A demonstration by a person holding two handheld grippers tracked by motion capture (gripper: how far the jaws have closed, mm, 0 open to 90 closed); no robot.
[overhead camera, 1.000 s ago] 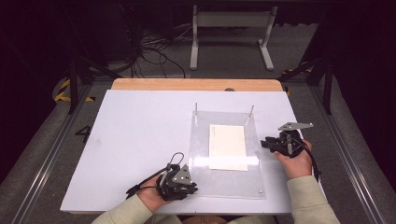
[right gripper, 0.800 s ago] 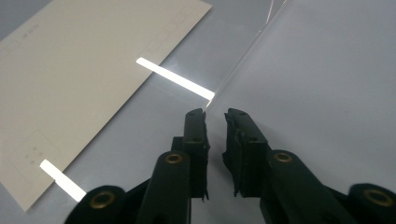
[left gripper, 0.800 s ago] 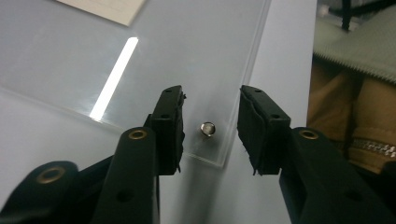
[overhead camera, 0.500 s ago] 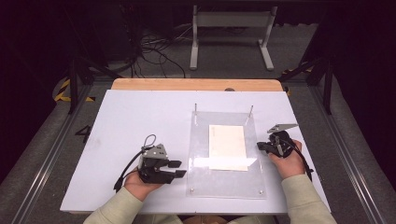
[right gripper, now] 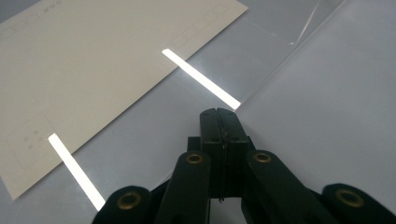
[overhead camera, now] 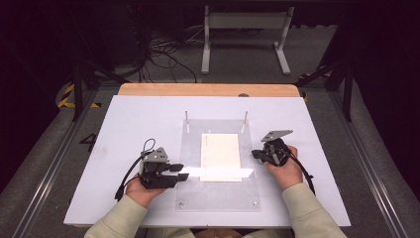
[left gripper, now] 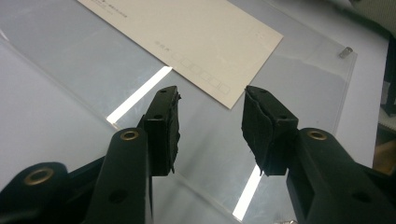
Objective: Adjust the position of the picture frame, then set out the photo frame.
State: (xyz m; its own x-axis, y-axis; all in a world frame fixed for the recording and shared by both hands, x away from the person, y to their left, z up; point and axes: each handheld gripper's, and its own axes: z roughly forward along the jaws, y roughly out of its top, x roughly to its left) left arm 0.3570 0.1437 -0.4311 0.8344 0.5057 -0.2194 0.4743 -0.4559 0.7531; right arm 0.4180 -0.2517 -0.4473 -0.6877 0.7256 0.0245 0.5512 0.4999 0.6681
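Note:
A cream envelope (overhead camera: 220,156) lies flat on a clear acrylic plate (overhead camera: 218,193) in the middle of the white table. My left gripper (overhead camera: 181,171) lies at the plate's left edge and points right at the envelope's near-left corner. Its jaws have just been opening and stand open over the plate (left gripper: 289,79) with nothing between them (left gripper: 212,126); the envelope (left gripper: 196,37) lies just beyond the tips. My right gripper (overhead camera: 254,154) is at the plate's right edge, pointing left. It is shut (right gripper: 218,114) with nothing in it, short of the envelope (right gripper: 93,70).
Two thin metal pins (overhead camera: 186,115) (overhead camera: 245,115) stand up at the plate's far corners; one pin (left gripper: 345,52) is seen past the envelope. A wooden strip (overhead camera: 208,89) runs along the table's far edge. Bright light stripes reflect on the plate.
My left hand has moved left from the plate's near-left corner and its jaws have opened. My right hand has moved left to the plate's right edge and its jaws have shut.

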